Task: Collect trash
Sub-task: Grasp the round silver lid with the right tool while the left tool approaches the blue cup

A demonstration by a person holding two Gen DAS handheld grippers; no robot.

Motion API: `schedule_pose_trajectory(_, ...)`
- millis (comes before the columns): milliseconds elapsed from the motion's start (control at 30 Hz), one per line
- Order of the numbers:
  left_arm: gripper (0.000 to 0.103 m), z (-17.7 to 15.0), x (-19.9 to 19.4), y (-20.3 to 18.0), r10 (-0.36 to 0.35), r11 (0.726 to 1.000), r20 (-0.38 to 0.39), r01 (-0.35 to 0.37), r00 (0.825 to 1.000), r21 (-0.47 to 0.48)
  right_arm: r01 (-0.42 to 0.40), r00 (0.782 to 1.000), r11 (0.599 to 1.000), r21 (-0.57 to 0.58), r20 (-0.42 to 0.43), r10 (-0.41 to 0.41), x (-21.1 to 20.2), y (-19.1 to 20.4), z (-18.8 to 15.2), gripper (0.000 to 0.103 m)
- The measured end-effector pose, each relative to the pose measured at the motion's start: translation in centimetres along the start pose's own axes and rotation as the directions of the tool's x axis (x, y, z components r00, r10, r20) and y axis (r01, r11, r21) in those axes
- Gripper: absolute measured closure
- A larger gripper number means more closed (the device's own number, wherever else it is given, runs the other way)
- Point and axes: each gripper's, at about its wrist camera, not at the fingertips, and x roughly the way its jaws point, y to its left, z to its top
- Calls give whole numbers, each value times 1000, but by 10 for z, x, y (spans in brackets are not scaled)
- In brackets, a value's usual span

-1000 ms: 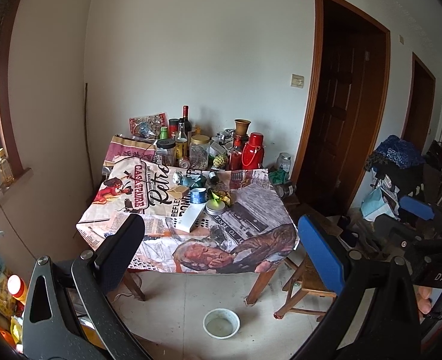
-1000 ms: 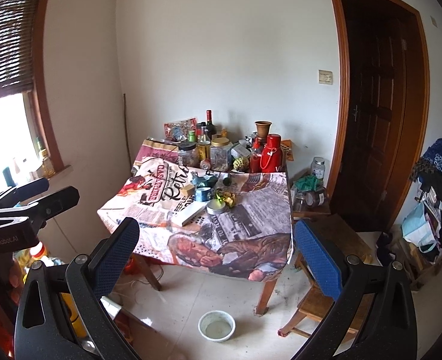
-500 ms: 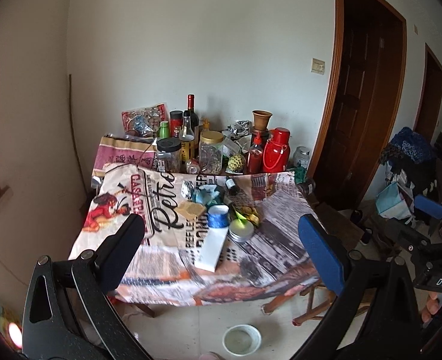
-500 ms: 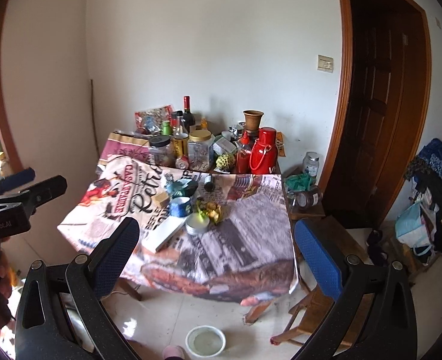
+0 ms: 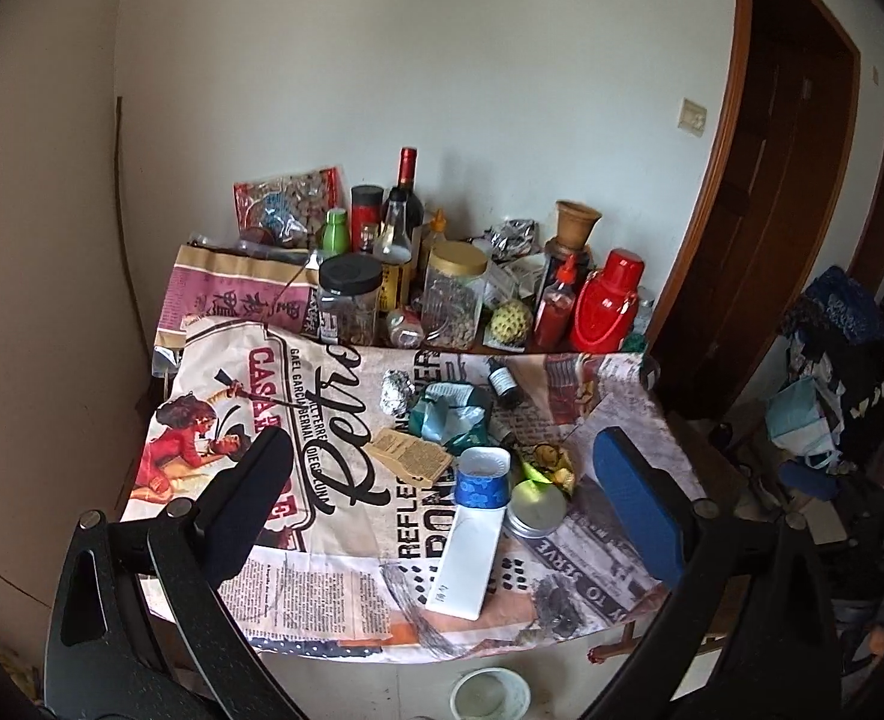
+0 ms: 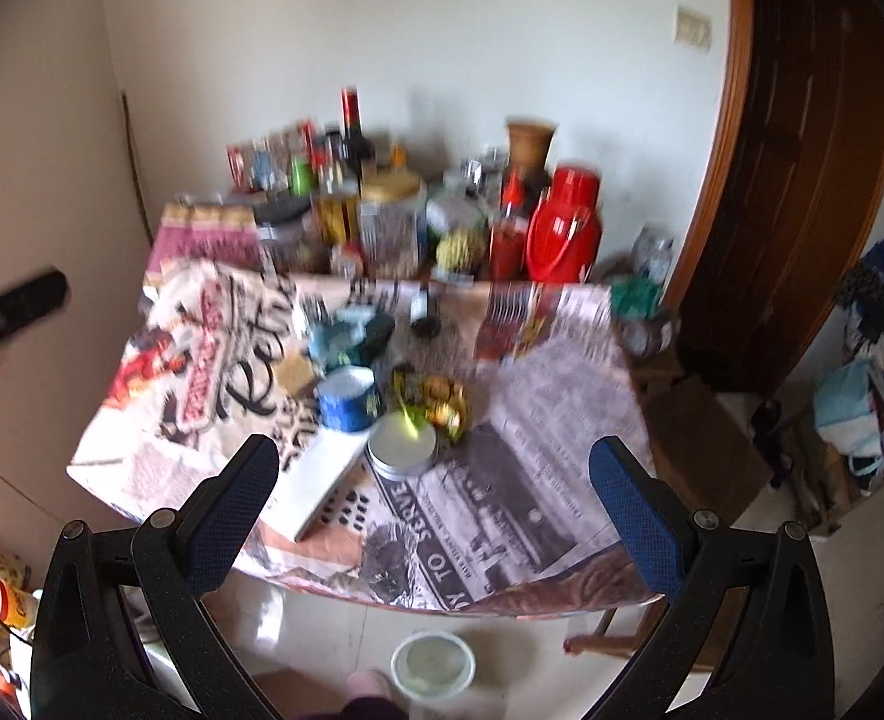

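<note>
Now nearer the table [image 5: 634,384] than before, both jaws wide and empty, white box [image 5: 466,558] and blue cup [image 5: 482,477] looming larger.

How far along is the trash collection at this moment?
Nothing looks collected. The left gripper and right gripper are both open and empty, short of the table. All left: foil ball, torn green wrapper, blue paper cup, yellow wrappers lie on the cloth.
</note>
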Motion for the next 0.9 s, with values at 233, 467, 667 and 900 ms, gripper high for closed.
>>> schedule_pose_trajectory(233, 15, -6, 62, 3, 38, 999, -128, -40, 991, -16, -76, 976, 994, -75, -211, 59, 93, 0, -3, 1)
schedule_pose_trajectory(467, 24, -15, 116, -2, 107, 987, -255, -134, 961, -90, -188, 926, 966, -177, -359, 114, 167, 3, 2, 3)
schedule_pose_trajectory(667, 24, -30, 157, -2, 137, 972, -381, -197, 915, -126, -287, 880, 925, -249, -450, 152, 212, 15, 5, 16)
schedule_pose_trajectory(900, 24, -45, 172, 0, 143, 956, -451, -241, 881, -166, -358, 841, 894, -269, -508, 184, 242, 31, 6, 29)
